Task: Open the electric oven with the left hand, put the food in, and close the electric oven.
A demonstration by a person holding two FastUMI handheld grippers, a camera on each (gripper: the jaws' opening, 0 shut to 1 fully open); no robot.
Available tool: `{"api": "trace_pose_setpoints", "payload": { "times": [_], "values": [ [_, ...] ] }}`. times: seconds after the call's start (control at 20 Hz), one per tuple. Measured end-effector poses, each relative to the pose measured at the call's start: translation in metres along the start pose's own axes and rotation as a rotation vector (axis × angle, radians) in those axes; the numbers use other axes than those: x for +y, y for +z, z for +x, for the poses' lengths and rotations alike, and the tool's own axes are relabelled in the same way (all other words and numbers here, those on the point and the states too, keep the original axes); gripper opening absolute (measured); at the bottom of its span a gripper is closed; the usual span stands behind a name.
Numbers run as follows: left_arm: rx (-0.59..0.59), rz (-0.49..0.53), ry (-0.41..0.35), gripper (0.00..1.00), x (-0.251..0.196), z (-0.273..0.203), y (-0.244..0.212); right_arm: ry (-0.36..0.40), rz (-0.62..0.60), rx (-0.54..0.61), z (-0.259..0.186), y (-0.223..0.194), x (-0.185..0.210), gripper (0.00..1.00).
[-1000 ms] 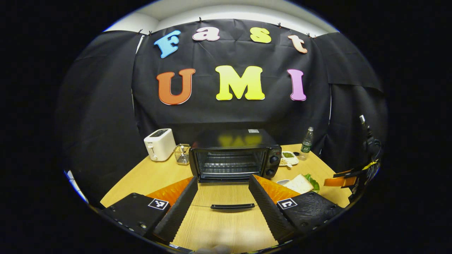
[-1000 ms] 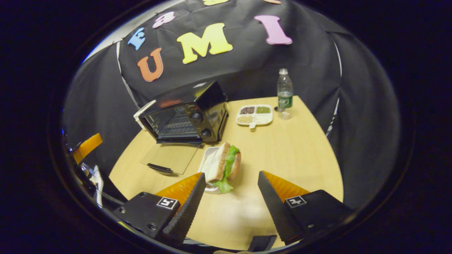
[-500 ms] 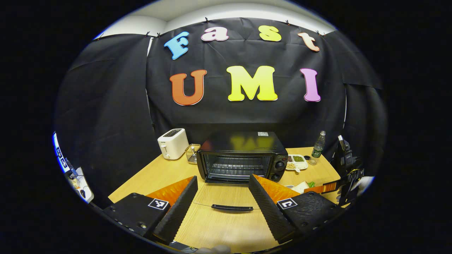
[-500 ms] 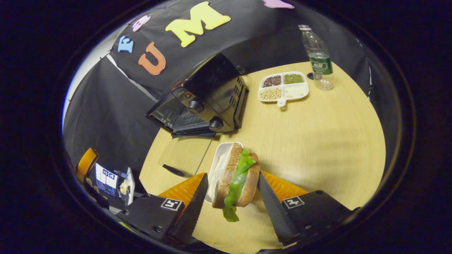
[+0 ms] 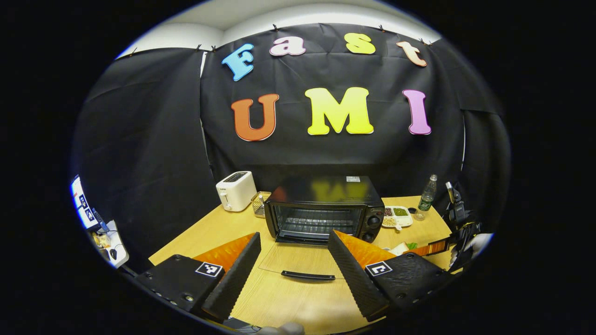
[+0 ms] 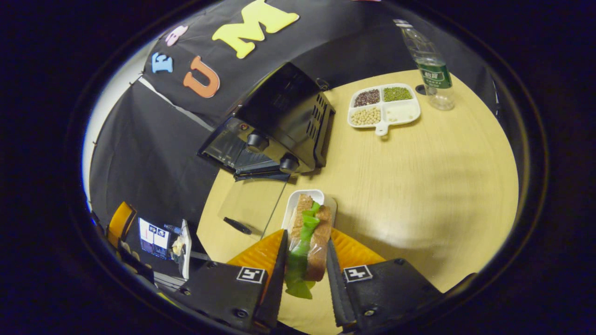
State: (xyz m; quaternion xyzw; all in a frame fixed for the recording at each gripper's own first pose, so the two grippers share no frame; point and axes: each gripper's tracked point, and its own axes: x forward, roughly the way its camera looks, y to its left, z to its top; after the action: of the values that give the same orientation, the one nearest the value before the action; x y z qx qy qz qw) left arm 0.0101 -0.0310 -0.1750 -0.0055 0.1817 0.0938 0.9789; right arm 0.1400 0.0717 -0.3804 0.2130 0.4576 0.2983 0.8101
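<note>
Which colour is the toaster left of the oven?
White toaster, clearest in the left gripper view.

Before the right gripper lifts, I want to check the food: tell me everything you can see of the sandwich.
The sandwich is two slices of brown-crusted bread with green lettuce between them, a leaf hanging out at its near end. It stands on edge, pinched between the right gripper fingers, one pressing each slice. Its far end sits over a small white dish on the wooden table, in front of the open oven.
</note>
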Motion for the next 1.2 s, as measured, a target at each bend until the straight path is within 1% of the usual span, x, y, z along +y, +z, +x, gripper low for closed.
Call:
{"api": "trace_pose_setpoints", "payload": {
  "times": [0.15,0.25,0.5,0.65,0.75,0.95,1.15,1.2],
  "values": [
    [0.002,0.003,-0.016,0.95,0.007,0.0,-0.005,-0.021,-0.027,-0.035,-0.006,0.006,0.013,0.36],
    [-0.001,0.003,-0.043,0.96,0.013,-0.001,-0.007,-0.034,-0.049,-0.072,-0.014,0.014,0.027,0.35],
    [-0.012,0.026,-0.161,0.95,0.023,-0.005,-0.013,-0.079,-0.018,-0.227,-0.032,0.035,0.075,0.35],
    [-0.012,0.026,-0.246,0.95,0.026,-0.006,-0.019,-0.098,0.009,-0.317,-0.024,0.034,0.104,0.35],
    [-0.015,0.033,-0.294,0.95,0.029,-0.007,-0.022,-0.103,0.063,-0.372,-0.01,0.03,0.119,0.35],
    [-0.03,0.049,-0.361,0.96,0.04,-0.007,-0.025,-0.039,0.256,-0.482,0.036,0.025,0.153,0.36],
    [-0.025,0.046,-0.376,0.96,0.059,-0.008,-0.029,0.045,0.394,-0.65,0.081,0.041,0.184,0.35],
    [-0.025,0.047,-0.374,0.96,0.064,-0.007,-0.029,0.059,0.443,-0.676,0.094,0.045,0.187,0.43]
  ]
}}
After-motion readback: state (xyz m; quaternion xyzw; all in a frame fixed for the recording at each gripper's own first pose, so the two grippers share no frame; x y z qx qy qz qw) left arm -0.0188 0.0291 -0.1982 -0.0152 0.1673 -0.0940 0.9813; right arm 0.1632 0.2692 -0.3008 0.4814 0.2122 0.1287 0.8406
